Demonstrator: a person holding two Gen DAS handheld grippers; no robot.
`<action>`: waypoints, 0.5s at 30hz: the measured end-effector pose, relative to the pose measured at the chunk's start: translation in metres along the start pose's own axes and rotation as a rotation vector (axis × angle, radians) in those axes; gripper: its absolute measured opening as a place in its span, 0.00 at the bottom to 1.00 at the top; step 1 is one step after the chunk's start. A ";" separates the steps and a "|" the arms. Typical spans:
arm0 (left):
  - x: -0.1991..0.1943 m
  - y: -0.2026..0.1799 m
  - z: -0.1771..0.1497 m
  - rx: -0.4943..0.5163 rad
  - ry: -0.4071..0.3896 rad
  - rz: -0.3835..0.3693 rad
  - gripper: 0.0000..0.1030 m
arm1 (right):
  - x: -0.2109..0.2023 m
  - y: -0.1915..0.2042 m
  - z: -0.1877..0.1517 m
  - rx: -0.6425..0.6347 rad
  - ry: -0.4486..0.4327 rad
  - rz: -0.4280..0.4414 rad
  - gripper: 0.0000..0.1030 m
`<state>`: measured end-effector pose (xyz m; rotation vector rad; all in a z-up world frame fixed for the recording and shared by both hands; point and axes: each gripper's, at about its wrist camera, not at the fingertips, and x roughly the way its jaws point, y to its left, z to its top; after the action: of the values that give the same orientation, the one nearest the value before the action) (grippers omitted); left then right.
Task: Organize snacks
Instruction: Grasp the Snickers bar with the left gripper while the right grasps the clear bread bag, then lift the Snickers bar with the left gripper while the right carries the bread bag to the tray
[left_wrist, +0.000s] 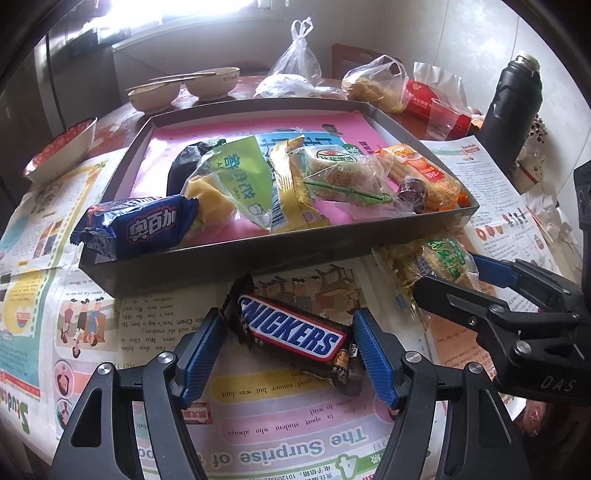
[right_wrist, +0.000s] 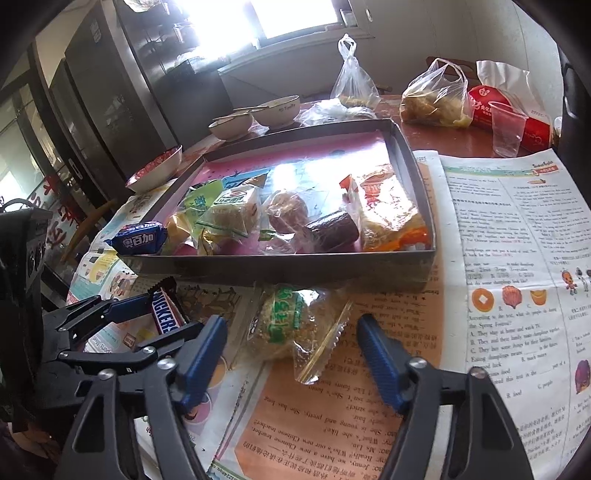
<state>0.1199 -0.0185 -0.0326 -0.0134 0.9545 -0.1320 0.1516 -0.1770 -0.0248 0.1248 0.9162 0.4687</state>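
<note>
A Snickers bar (left_wrist: 295, 332) lies on the newspaper in front of the dark tray (left_wrist: 236, 258). My left gripper (left_wrist: 290, 349) is open with its blue fingers on either side of the bar. A clear-wrapped rice cake with a green label (right_wrist: 291, 325) lies on the newspaper before the tray (right_wrist: 288, 267). My right gripper (right_wrist: 291, 354) is open around its near end. The tray holds several wrapped snacks; a blue packet (left_wrist: 136, 227) rests on its near left corner. The right gripper shows in the left wrist view (left_wrist: 476, 284).
Two cream bowls (left_wrist: 184, 86) and a bowl with red contents (left_wrist: 62, 151) stand behind and left of the tray. Plastic bags (left_wrist: 373, 83), a clear cup (left_wrist: 441, 118) and a black flask (left_wrist: 511, 107) stand at the back right. Newspaper (right_wrist: 509, 258) covers the table.
</note>
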 end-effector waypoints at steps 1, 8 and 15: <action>0.000 0.000 0.000 0.002 -0.002 0.002 0.71 | 0.001 0.000 0.000 0.000 0.004 0.005 0.60; 0.003 -0.007 -0.002 0.029 -0.018 0.042 0.69 | 0.002 0.005 -0.004 -0.052 -0.002 -0.002 0.46; 0.000 -0.020 -0.002 0.071 -0.028 0.022 0.39 | -0.016 0.007 -0.008 -0.068 -0.041 -0.002 0.41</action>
<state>0.1158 -0.0378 -0.0326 0.0606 0.9210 -0.1450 0.1343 -0.1786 -0.0158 0.0715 0.8593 0.4933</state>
